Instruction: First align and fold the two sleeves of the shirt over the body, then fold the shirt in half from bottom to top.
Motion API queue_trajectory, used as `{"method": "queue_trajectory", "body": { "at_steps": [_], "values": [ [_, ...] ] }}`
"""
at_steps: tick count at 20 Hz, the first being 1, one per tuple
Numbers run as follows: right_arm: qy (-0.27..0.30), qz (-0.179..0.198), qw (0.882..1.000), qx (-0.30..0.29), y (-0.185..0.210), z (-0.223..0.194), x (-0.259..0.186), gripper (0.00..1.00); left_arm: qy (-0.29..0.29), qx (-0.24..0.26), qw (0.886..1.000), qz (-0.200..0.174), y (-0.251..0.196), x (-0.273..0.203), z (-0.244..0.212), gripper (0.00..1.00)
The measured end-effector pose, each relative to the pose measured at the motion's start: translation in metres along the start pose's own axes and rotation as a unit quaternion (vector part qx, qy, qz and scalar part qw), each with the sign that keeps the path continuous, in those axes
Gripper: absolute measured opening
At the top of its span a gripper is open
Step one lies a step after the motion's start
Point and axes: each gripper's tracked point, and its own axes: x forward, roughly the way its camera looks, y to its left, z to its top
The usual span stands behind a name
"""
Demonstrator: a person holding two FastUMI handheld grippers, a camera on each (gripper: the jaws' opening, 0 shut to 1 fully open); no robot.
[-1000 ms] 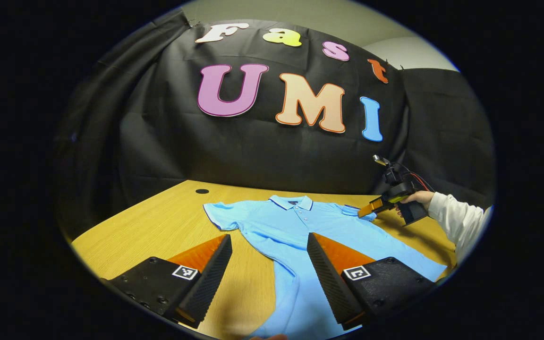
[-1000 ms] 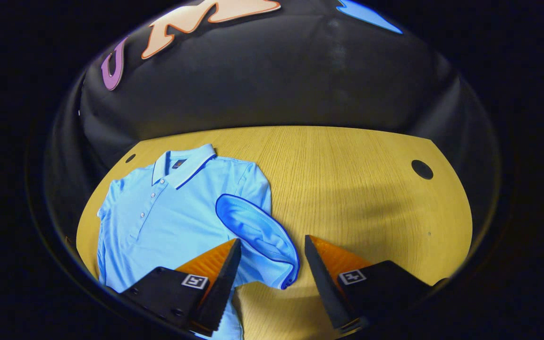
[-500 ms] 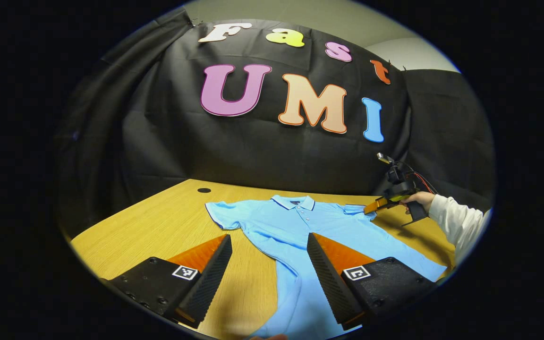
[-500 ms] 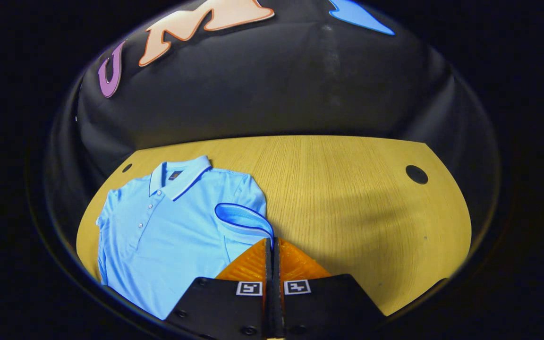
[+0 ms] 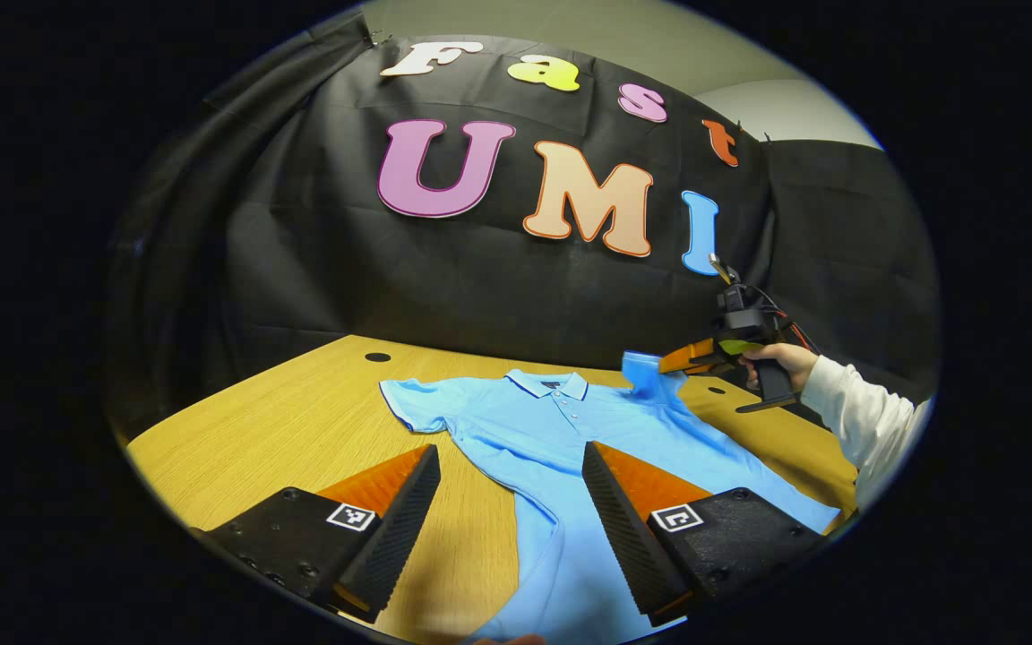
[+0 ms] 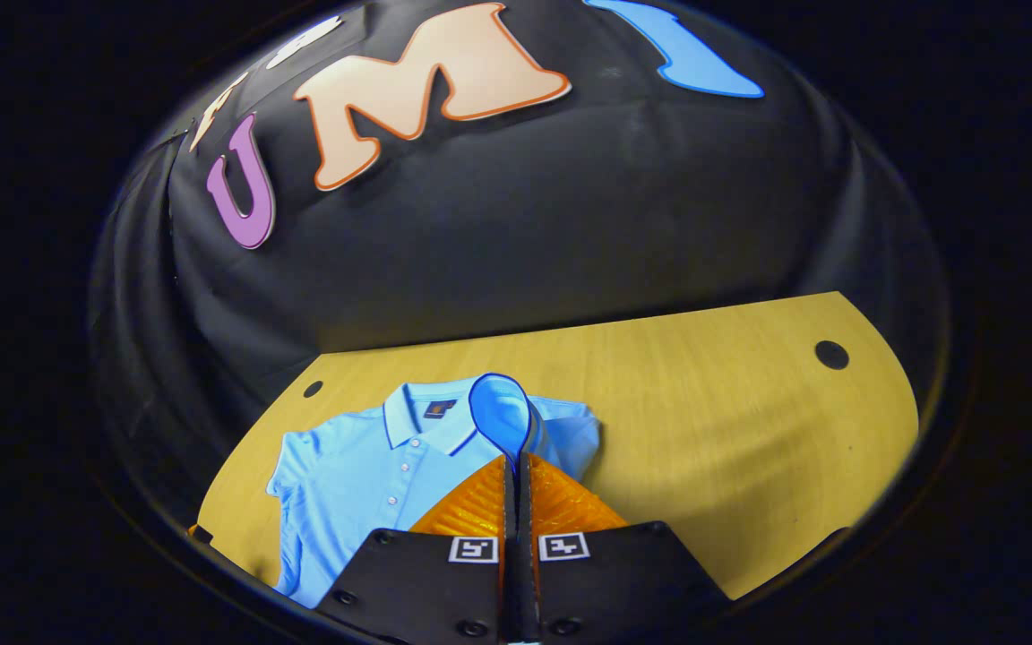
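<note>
Left gripper view looks across a wooden table (image 5: pixel 283 421) toward the black cloth wall, with a light blue polo shirt (image 5: pixel 561 430) lying face up, collar toward the far edge and hem toward the near edge. The left gripper (image 5: pixel 511 502) hovers over the near part of the table with its fingers spread wide and nothing between them; one finger stands over bare wood, the other over the shirt's lower body. The shirt's left sleeve (image 5: pixel 413 403) lies flat, spread out toward the table's left side. At the far right, a hand (image 5: pixel 771 358) in a white sleeve holds the right gripper (image 5: pixel 659 367), which pinches the shirt's right sleeve (image 5: pixel 646 376) and holds it raised off the table above the shoulder. Right gripper view shows the same grip from close up: the two fingers are pressed together on the dark-edged cuff of the right sleeve (image 6: pixel 503 421), which stands up in a loop over the shirt (image 6: pixel 364 484) near the collar. A round hole (image 6: pixel 831 355) sits in the table near its far right corner.
</note>
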Motion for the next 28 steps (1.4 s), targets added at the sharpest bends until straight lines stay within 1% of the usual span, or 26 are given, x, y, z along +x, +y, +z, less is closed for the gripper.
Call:
{"method": "queue_trajectory", "body": {
  "at_steps": [4,6,8,9,10,11,12,14,15,16,17,18,19,20,21,22,24,26,28],
  "values": [
    [0.022,0.037,0.999,-0.019,0.051,-0.032,0.021,0.02,0.000,-0.001,1.000,0.004,0.006,-0.002,0.002,0.95],
    [0.034,0.050,0.998,-0.033,0.068,-0.049,0.029,0.02,0.000,-0.001,1.000,0.010,0.011,-0.003,0.002,0.95],
    [0.041,0.070,0.996,-0.036,0.085,-0.061,0.033,0.02,0.002,0.002,1.000,0.015,0.013,-0.006,0.002,0.95],
    [0.043,0.078,0.995,-0.038,0.090,-0.064,0.033,0.09,0.001,0.005,1.000,0.018,0.015,-0.009,0.003,0.95],
    [0.042,0.095,0.994,-0.038,0.100,-0.068,0.031,0.09,0.000,0.007,1.000,0.021,0.016,-0.010,0.004,0.95],
    [0.044,0.107,0.993,-0.039,0.106,-0.071,0.030,0.14,-0.001,0.007,1.000,0.023,0.017,-0.010,0.004,0.95],
    [0.048,0.117,0.991,-0.046,0.113,-0.076,0.024,0.22,-0.001,0.006,1.000,0.023,0.018,-0.010,0.006,0.95],
    [0.048,0.135,0.987,-0.069,0.126,-0.081,0.011,0.60,0.002,-0.003,1.000,0.023,0.021,-0.007,0.008,0.95],
    [0.043,0.137,0.986,-0.082,0.129,-0.083,0.003,0.79,0.009,-0.009,1.000,0.027,0.025,-0.003,0.007,0.95],
    [0.037,0.141,0.985,-0.090,0.132,-0.088,-0.005,0.96,0.014,-0.014,0.999,0.033,0.030,0.001,0.007,0.95],
    [0.034,0.143,0.985,-0.094,0.134,-0.092,-0.013,0.93,0.019,-0.018,0.999,0.038,0.034,0.003,0.007,0.95],
    [0.032,0.146,0.984,-0.097,0.135,-0.097,-0.023,0.93,0.026,-0.020,0.999,0.041,0.039,0.007,0.008,0.95],
    [0.031,0.149,0.983,-0.099,0.135,-0.101,-0.032,0.98,0.031,-0.022,0.998,0.044,0.044,0.011,0.012,0.95],
    [0.026,0.150,0.983,-0.104,0.135,-0.103,-0.042,0.98,0.036,-0.024,0.998,0.044,0.048,0.015,0.013,0.96],
    [0.019,0.147,0.982,-0.113,0.132,-0.104,-0.051,0.94,0.043,-0.028,0.998,0.044,0.053,0.021,0.013,0.95],
    [0.007,0.141,0.982,-0.124,0.128,-0.105,-0.061,0.98,0.053,-0.029,0.997,0.045,0.059,0.028,0.012,0.95],
    [-0.018,0.136,0.980,-0.141,0.124,-0.106,-0.085,0.98,0.088,-0.025,0.994,0.052,0.074,0.043,0.002,0.95],
    [-0.029,0.133,0.979,-0.151,0.118,-0.113,-0.109,0.98,0.127,-0.026,0.990,0.057,0.091,0.057,-0.009,0.95],
    [-0.041,0.127,0.979,-0.157,0.111,-0.116,-0.131,0.98,0.147,-0.032,0.987,0.054,0.104,0.073,-0.009,0.96]
  ]
}}
